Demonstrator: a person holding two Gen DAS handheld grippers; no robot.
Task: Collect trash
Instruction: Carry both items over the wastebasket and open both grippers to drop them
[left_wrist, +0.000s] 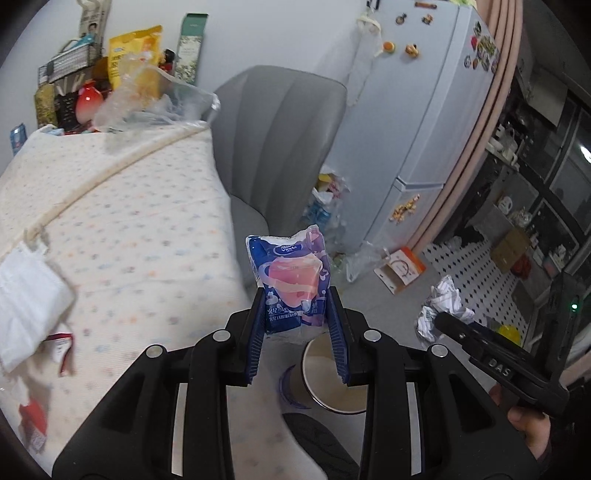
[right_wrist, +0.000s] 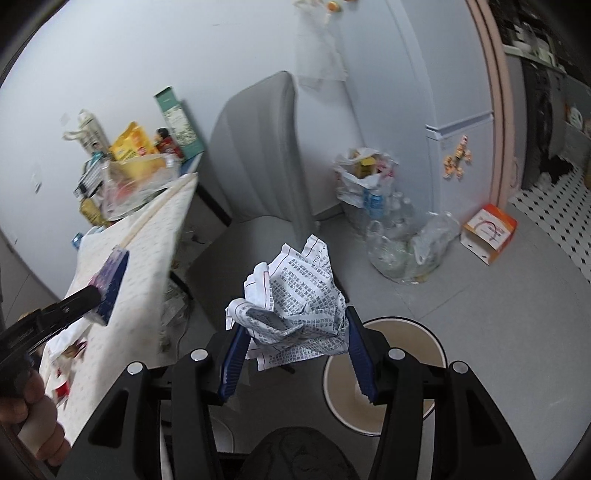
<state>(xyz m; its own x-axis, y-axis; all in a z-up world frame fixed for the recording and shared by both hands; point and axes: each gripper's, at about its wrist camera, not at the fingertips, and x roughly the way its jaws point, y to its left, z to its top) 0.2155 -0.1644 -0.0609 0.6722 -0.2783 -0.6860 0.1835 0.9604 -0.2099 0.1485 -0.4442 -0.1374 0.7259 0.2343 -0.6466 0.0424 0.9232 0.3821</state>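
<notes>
The left gripper (left_wrist: 298, 325) pinches a tissue pack (left_wrist: 291, 282); the right gripper (right_wrist: 295, 349) pinches crumpled paper (right_wrist: 295, 301) — both held above the floor bin (right_wrist: 384, 373). Best to centre each over the rim before spreading the fingers.

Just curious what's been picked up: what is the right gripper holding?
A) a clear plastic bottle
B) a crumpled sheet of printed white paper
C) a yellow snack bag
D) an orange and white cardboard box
B: the right gripper has its blue fingers closed on the crumpled sheet of printed white paper, above the round white bin.
</notes>
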